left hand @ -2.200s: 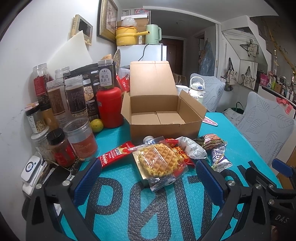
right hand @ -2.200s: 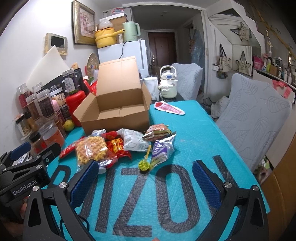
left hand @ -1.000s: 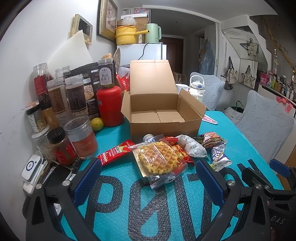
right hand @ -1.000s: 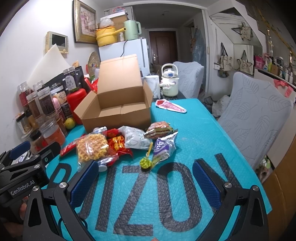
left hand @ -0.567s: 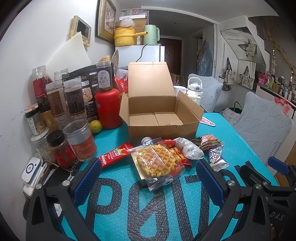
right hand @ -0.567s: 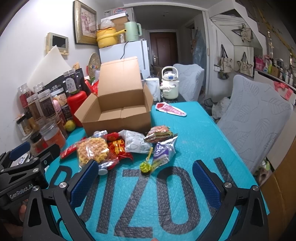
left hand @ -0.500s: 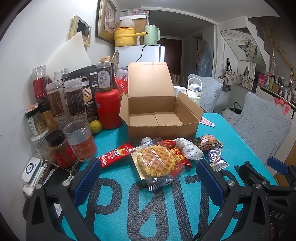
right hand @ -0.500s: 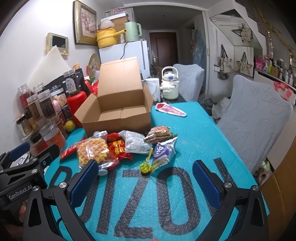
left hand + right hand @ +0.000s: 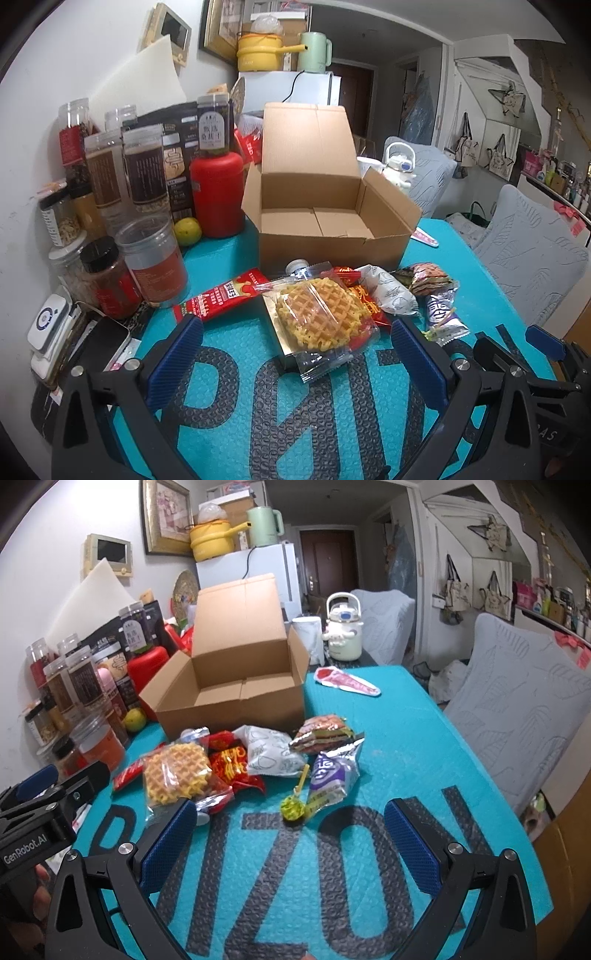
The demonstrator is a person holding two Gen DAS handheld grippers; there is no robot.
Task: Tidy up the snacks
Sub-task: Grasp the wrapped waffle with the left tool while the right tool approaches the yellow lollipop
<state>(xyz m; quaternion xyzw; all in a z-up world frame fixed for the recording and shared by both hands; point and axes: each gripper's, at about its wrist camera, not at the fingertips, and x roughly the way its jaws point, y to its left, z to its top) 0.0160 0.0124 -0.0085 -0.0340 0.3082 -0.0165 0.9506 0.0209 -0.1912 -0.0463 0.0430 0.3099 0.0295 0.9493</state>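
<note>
Presently both grippers are held wide apart and empty above the teal mat (image 9: 229,384): the left gripper (image 9: 295,354) is lined up with the waffle packet (image 9: 319,319), and the right gripper (image 9: 290,836) is hovering before the green lollipop (image 9: 293,806) and the purple packet (image 9: 334,771). All the snacks are heaped together just in front of the open cardboard box (image 9: 325,218), whose floor is seen bare. The waffle is judged light and brittle inside a slick, crinkly film, so it is best taken across its firm edges or its tray, with gentle pressure; a grip on the loose film end alone could slip. The white wrapper (image 9: 389,293) and red packet (image 9: 221,297) look soft and light, and can be pinched at mid-body
</note>
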